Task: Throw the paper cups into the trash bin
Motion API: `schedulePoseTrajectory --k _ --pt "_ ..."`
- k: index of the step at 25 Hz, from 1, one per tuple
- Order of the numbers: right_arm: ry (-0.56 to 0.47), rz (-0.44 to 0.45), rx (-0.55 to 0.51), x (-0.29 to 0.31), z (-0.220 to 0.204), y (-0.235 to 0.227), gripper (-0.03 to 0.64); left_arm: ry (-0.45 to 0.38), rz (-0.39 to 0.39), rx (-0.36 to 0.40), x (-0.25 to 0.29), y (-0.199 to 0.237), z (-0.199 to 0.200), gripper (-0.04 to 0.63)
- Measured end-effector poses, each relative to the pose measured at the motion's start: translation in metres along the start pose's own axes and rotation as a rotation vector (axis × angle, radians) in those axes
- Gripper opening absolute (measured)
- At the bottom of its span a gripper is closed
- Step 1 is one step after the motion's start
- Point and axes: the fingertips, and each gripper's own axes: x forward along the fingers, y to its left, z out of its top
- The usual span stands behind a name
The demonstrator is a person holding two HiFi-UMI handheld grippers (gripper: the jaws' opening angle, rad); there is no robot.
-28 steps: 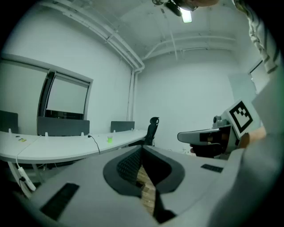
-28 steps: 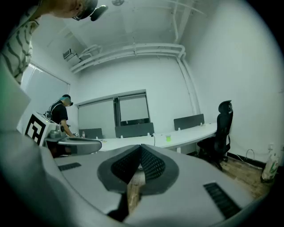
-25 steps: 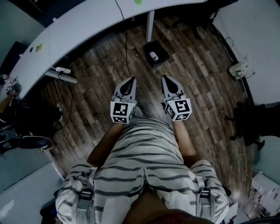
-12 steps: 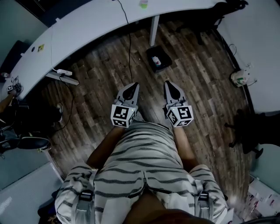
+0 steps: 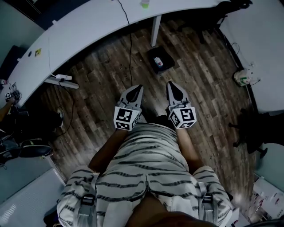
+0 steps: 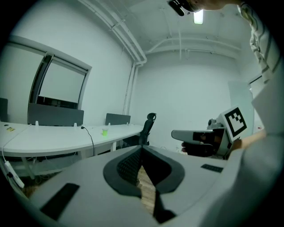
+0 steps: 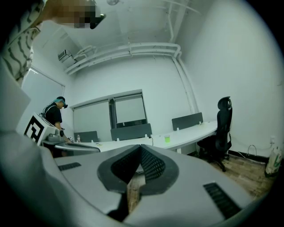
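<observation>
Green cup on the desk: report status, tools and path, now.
Left tool and right tool shut, both empty. Green cup upright on desk, untouched. Black bin on floor ahead; cable hangs beside it.

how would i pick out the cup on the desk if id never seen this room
Find the long curved white desk. On its top, just right of the black cable that drops to the floor in the head view, stands a small green cup. It is the only bright green thing on that white desktop.
</observation>
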Motion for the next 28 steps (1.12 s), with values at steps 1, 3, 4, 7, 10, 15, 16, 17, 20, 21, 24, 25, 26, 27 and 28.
schedulePoseTrajectory --k 1,3,4,7,10,15,16,17,20,21,24,25,26,27,28 --pt "-0.001 -0.005 -0.001 0.001 0.000 0.000 0.009 -0.001 -0.001 0.003 0.001 0.001 0.001 0.025" --pt "0.002 -0.010 -0.007 0.006 0.002 0.001 0.009 0.000 -0.003 0.010 0.003 0.005 0.002 0.025" --pt "0.005 -0.012 -0.010 0.008 0.002 0.002 0.009 0.003 -0.004 0.009 0.003 0.007 0.002 0.025" --pt "-0.001 -0.010 -0.027 0.011 0.006 0.005 0.009 0.008 -0.012 -0.009 0.006 0.010 0.001 0.025" --pt "0.002 0.002 -0.053 0.021 0.006 0.003 0.009 0.006 -0.017 -0.024 0.016 0.013 0.000 0.025" --pt "0.016 0.003 -0.060 0.038 0.007 -0.016 0.009 0.012 -0.014 0.004 0.041 0.016 0.003 0.025" --pt "0.011 0.007 -0.056 0.043 0.010 -0.021 0.009 0.011 -0.006 0.009 0.048 0.020 0.006 0.025" --pt "0.004 0.013 -0.051 0.048 0.013 -0.025 0.009 0.009 0.001 0.013 0.054 0.022 0.009 0.025" --pt "-0.004 0.021 -0.058 0.064 0.022 -0.040 0.009 0.005 0.010 0.020 0.074 0.030 0.018 0.025" --pt "-0.001 0.023 -0.061 0.070 0.023 -0.046 0.009 0.007 0.010 0.017 0.082 0.032 0.020 0.025" --pt "0.005 0.032 -0.057 0.088 0.026 -0.066 0.009 0.013 0.015 0.013 0.105 0.038 0.024 0.025" --pt "0.006 0.037 -0.055 0.094 0.028 -0.072 0.009 0.015 0.021 0.017 0.113 0.040 0.026 0.025" --pt "0.006 0.043 -0.053 0.100 0.030 -0.079 0.009 0.016 0.028 0.021 0.121 0.042 0.028 0.025" --pt "0.005 0.050 -0.050 0.107 0.032 -0.085 0.009 0.016 0.036 0.024 0.128 0.045 0.031 0.025" --pt "0.004 0.058 -0.048 0.113 0.034 -0.090 0.009 0.013 0.045 0.025 0.136 0.047 0.033 0.025"
